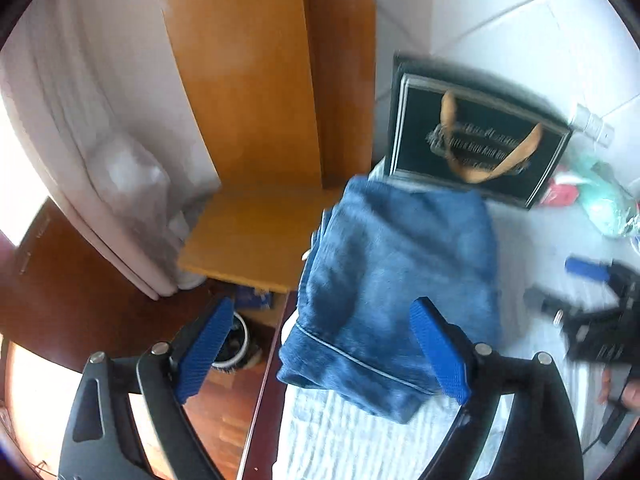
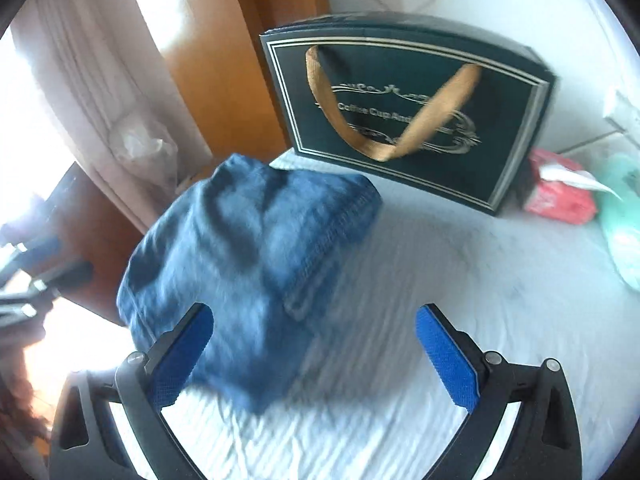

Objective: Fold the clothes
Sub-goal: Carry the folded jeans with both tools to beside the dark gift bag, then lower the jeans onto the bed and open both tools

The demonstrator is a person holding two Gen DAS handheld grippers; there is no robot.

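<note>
Looking down along both tools, we see a folded blue garment, soft and fleecy with a pale piping line near one hem, lying on a white ribbed bedspread. It sits at the left edge of the bed, and its far end comes close to a dark green gift bag with tan ribbon handles and gold lettering, which stands upright behind it.

Our left gripper hangs above the near end of the garment with its blue-padded fingers spread wide and nothing between them; one finger is over the cloth, the other out over the gap beside the bed. Our right gripper is likewise spread wide and holds nothing, its left pad over the near corner of the garment and its right pad over bare bedspread. Whether either pad touches the fabric we cannot tell, as both views are smeared.

In the left wrist view the right gripper shows at the far right, blurred, above the bedspread and apart from the garment.

Beyond the bag lie a red packet and a pale green plastic bag. To the left stand a wooden panel and a light curtain, with dark wood floor below.
</note>
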